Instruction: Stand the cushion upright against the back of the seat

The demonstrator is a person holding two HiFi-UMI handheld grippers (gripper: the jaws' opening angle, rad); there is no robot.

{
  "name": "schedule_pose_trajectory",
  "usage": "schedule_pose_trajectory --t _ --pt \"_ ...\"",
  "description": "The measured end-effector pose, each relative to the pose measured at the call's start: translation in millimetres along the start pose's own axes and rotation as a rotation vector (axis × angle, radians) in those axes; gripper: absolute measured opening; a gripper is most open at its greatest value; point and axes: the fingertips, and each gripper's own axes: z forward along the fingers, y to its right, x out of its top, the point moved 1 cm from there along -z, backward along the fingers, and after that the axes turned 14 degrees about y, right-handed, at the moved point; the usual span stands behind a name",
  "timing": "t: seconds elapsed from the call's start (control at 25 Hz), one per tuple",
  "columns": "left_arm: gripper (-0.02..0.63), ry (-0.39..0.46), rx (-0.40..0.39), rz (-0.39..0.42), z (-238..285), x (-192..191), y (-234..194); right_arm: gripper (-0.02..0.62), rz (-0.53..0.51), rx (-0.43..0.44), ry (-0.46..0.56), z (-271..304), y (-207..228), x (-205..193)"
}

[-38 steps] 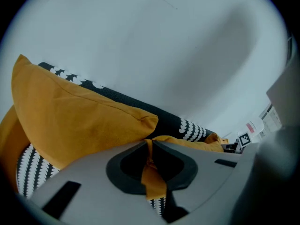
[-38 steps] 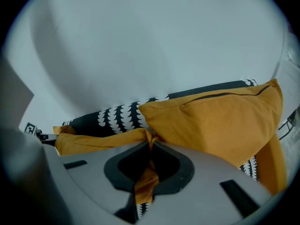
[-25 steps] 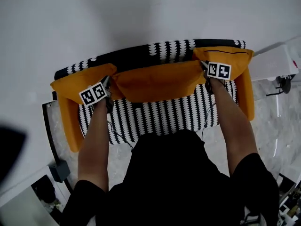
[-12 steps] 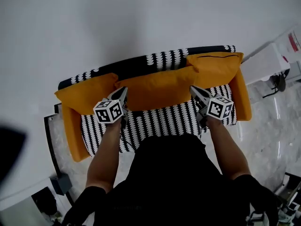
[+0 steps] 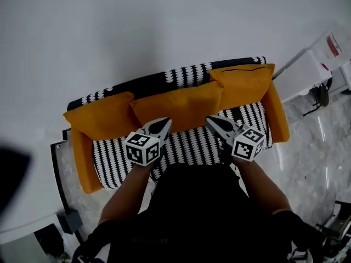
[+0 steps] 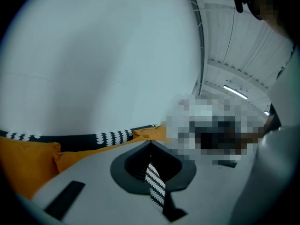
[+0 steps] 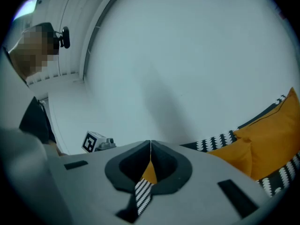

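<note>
Before a white wall (image 5: 164, 26), the middle orange cushion (image 5: 178, 106) stood upright against the back of the patterned sofa (image 5: 186, 144), so the left gripper (image 5: 162, 125) and right gripper (image 5: 214, 123) (jaws together, empty) probably did best keeping clear.

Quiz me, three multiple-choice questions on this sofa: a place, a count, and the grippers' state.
1. The middle orange cushion is: A on the floor; B against the backrest; C in a gripper.
2. Orange cushions along the backrest: A one; B three; C five.
3. Left gripper and right gripper: A shut, empty; B wide open; C gripping fabric.
B, it leans on the backrest; B, three sit side by side; A, fingers meet with nothing between.
</note>
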Motion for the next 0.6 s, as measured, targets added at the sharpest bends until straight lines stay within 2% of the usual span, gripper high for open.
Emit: schedule_pose_trajectory --t 0.16,0.36,0.6 --pt "0.017 0.049 -0.002 -0.023 -7 3 41 0.037 0.016 0.059 0.042 -18 -13 15" --pt "0.017 0.072 0.021 0.029 -17 -6 91 0.037 0.053 0.154 0.082 -61 -27 29" --pt "0.017 0.182 0.129 -0.006 -23 -35 164 0.035 0.010 0.214 -0.002 -152 -31 11"
